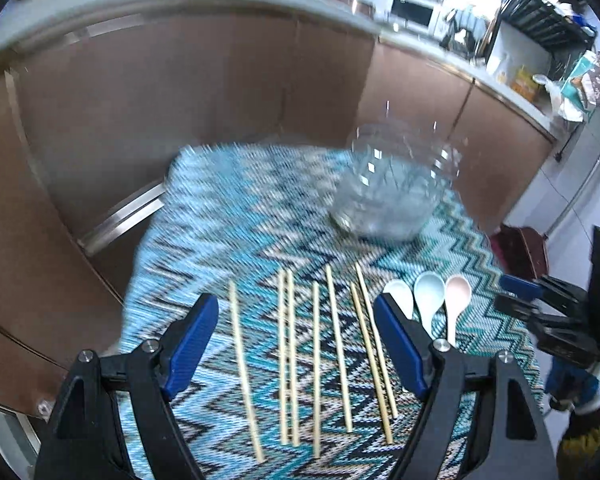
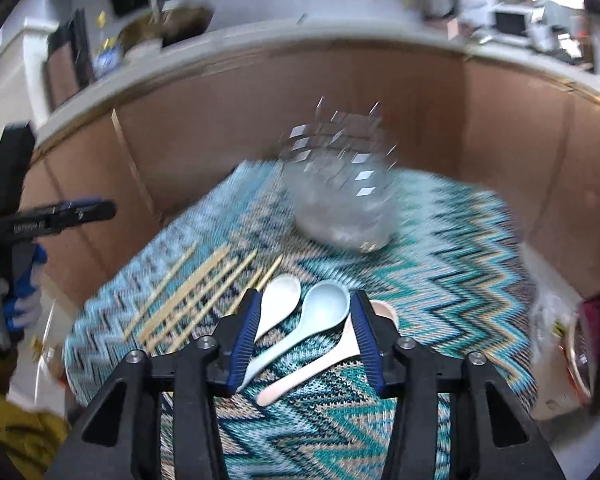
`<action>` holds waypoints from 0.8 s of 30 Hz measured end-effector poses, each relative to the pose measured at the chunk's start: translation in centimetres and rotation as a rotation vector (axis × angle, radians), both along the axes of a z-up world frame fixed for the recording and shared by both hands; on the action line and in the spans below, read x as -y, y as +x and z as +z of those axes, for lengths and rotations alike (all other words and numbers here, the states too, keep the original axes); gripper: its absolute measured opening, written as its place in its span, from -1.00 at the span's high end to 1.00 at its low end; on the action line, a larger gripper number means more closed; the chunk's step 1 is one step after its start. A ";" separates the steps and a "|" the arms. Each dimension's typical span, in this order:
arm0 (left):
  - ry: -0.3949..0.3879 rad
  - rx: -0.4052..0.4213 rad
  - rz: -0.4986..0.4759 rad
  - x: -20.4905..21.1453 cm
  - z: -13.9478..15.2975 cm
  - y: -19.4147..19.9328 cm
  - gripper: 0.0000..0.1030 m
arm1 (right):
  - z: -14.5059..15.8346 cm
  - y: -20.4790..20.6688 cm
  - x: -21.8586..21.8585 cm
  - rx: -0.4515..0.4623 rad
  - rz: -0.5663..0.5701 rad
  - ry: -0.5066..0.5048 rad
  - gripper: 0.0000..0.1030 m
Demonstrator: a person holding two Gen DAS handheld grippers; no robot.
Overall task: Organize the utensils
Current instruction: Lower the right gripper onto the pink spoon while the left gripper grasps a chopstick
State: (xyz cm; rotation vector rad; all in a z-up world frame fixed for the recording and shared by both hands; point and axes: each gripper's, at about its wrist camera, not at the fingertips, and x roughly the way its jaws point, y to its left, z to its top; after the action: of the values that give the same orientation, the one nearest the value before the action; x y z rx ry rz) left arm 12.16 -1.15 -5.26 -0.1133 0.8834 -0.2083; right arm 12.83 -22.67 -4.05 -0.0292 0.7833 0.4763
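Several wooden chopsticks (image 1: 316,360) lie side by side on a zigzag-patterned cloth (image 1: 240,240). Right of them lie a white spoon (image 1: 400,298), a pale blue spoon (image 1: 429,296) and a pink spoon (image 1: 457,300). A clear glass jar (image 1: 388,184) stands behind them, empty. My left gripper (image 1: 296,312) is open above the chopsticks, holding nothing. My right gripper (image 2: 306,312) is open above the spoons: white (image 2: 280,296), blue (image 2: 320,308), pink (image 2: 316,372). The jar (image 2: 340,196) and chopsticks (image 2: 192,292) show there too.
Brown cabinet fronts (image 1: 180,120) under a grey counter stand close behind the cloth-covered table. The right gripper (image 1: 556,312) shows at the right edge of the left wrist view; the left gripper (image 2: 52,216) shows at the left edge of the right wrist view.
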 end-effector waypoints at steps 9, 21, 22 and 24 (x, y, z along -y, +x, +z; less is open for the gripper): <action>-0.027 -0.245 -0.024 1.1 -4.8 7.2 -0.27 | -4.2 5.7 -0.8 -0.166 0.171 -0.075 0.45; 0.056 -0.425 -0.094 3.2 -8.5 13.1 0.38 | -6.3 9.7 -2.1 -0.263 0.307 -0.150 0.52; 0.058 -0.429 -0.098 3.3 -8.6 13.2 0.40 | -6.4 10.0 -2.3 -0.264 0.312 -0.153 0.52; 0.055 -0.434 -0.110 3.6 -8.7 13.3 0.44 | -6.2 10.3 -2.3 -0.263 0.317 -0.152 0.52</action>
State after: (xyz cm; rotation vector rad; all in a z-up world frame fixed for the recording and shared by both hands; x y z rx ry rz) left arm 25.47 -4.71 -13.94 -0.0589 1.3287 -0.2668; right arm 23.09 -20.36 -10.25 -0.2388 1.0791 0.7299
